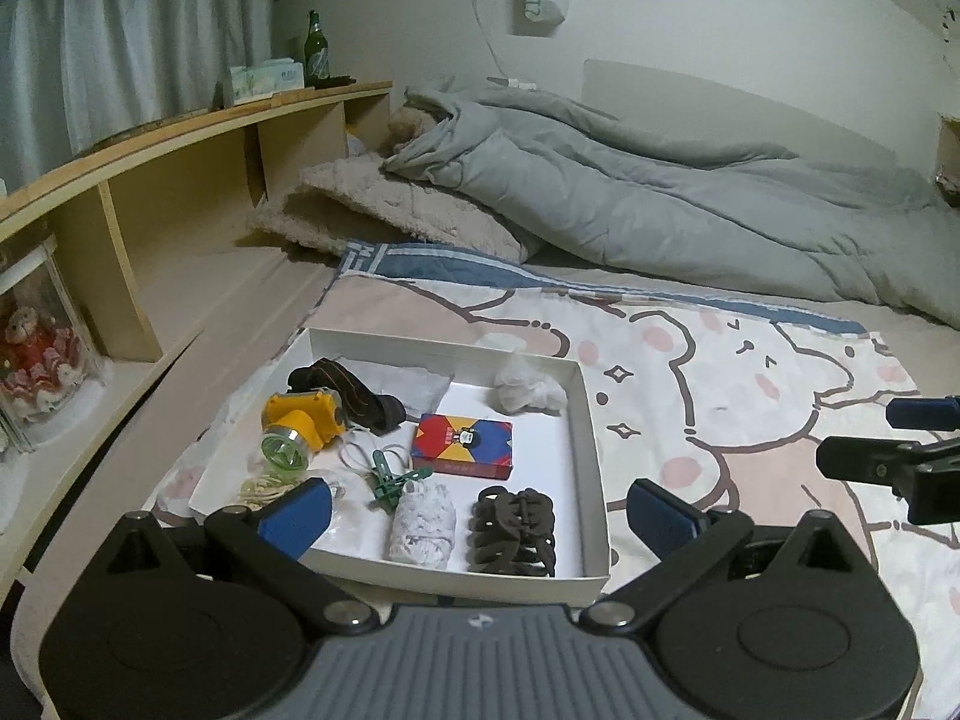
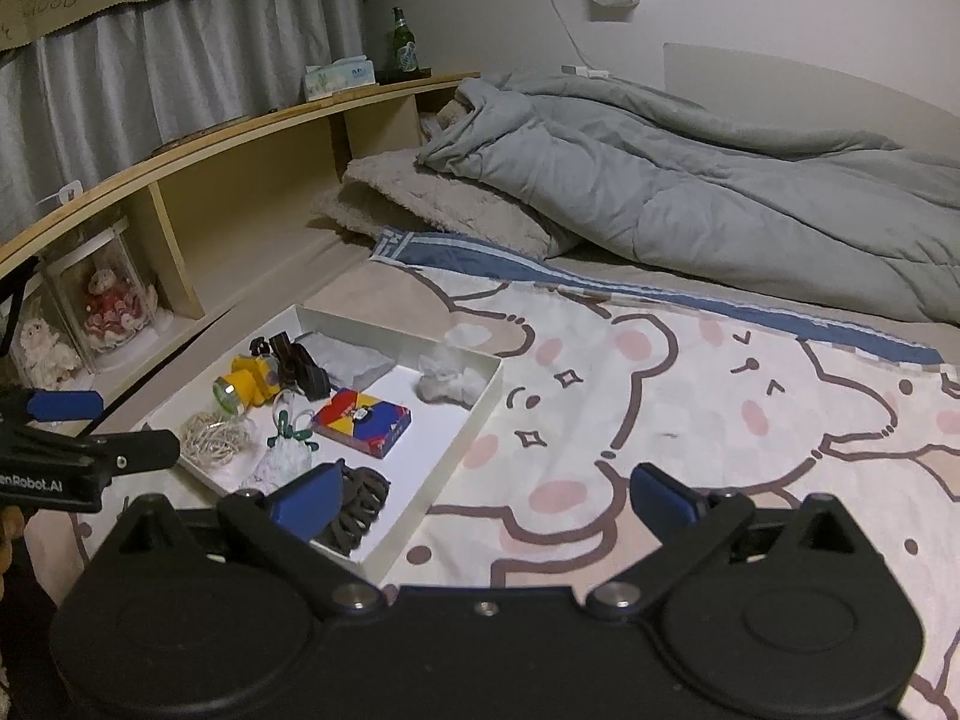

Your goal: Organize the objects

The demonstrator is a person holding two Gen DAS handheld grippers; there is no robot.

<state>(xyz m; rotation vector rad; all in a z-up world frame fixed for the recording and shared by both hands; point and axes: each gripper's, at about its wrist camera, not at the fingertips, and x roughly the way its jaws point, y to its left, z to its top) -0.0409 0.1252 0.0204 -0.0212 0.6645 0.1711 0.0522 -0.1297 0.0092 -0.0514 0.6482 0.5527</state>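
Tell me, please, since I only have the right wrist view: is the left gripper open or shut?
Observer: The left gripper is open, with its jaws wide apart and nothing held between them.
Operator: Thank you. Part of the brown hair claw is hidden in my view; is anything lying on it?
Observer: No. The brown hair claw lies flat and uncovered in the near right corner of the white box.
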